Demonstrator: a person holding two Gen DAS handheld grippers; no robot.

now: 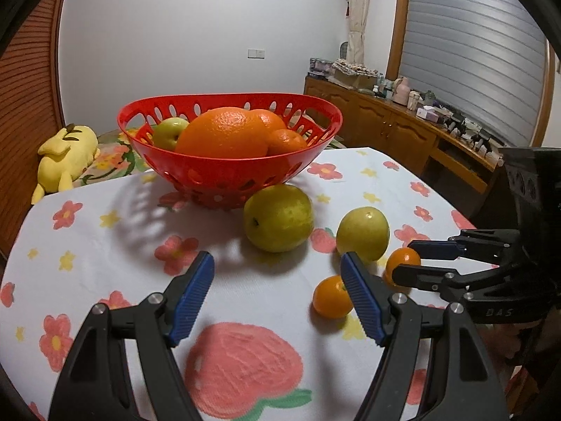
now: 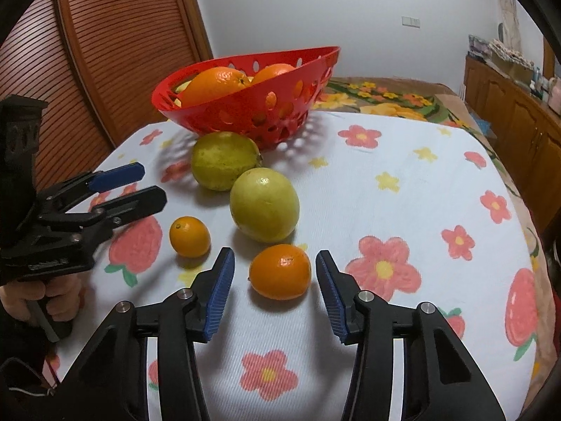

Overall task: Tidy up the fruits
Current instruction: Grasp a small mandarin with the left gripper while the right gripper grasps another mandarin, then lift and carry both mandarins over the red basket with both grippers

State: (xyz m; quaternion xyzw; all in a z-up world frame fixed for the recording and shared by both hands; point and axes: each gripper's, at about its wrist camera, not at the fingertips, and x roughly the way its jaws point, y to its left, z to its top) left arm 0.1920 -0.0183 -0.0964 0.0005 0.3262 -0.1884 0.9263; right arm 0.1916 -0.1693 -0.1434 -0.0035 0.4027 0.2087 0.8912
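Note:
A red basket (image 1: 245, 172) (image 2: 224, 115) at the table's far side holds big oranges (image 1: 224, 133), a small orange and a green apple (image 1: 168, 131). Two green apples (image 1: 278, 217) (image 1: 363, 233) lie on the cloth before it; they also show in the right wrist view (image 2: 222, 159) (image 2: 264, 205). Two small oranges lie nearer (image 1: 331, 298) (image 1: 403, 261). My left gripper (image 1: 277, 270) is open and empty, short of the first apple. My right gripper (image 2: 275, 266) is open, its fingers either side of a small orange (image 2: 280, 272). The other small orange (image 2: 189, 236) lies to the left.
The table carries a white cloth (image 2: 403, 210) printed with flowers and strawberries. A yellow plush toy (image 1: 66, 158) lies on a bed behind. A wooden cabinet (image 1: 396, 129) with clutter stands at the right, a slatted wooden door (image 2: 105, 52) at the left.

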